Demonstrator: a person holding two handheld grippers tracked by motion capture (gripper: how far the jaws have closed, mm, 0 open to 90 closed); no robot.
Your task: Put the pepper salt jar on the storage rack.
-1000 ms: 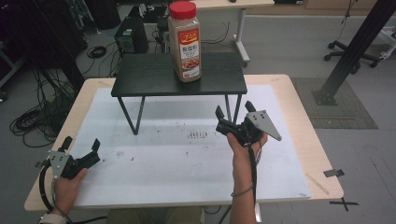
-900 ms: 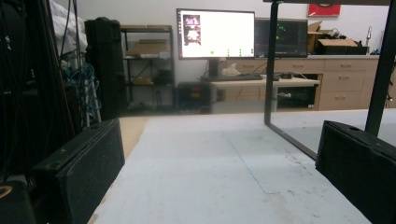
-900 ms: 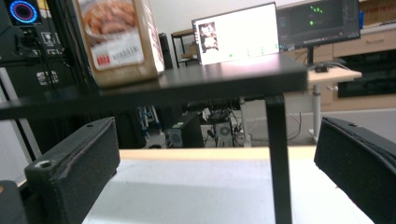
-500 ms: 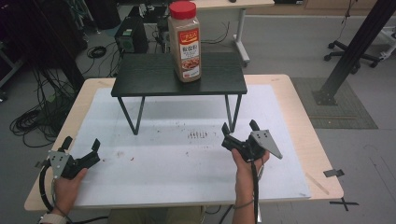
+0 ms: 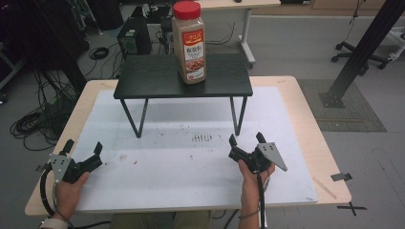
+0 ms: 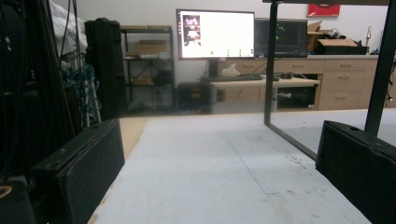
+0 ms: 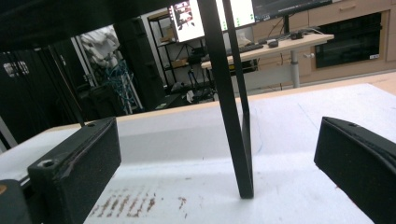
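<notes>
White mat [image 5: 191, 176] lies bare between both empty grippers' spread jaws.

One jar [image 5: 189, 42] is standing on one black stand [image 5: 143, 81], toward its right edge. One white mat [image 5: 191, 186] is covering one desk [image 5: 329, 167]. Two grippers are resting over the mat: one [image 5: 86, 155] near its left edge, one [image 5: 245, 143] toward its right edge.
</notes>
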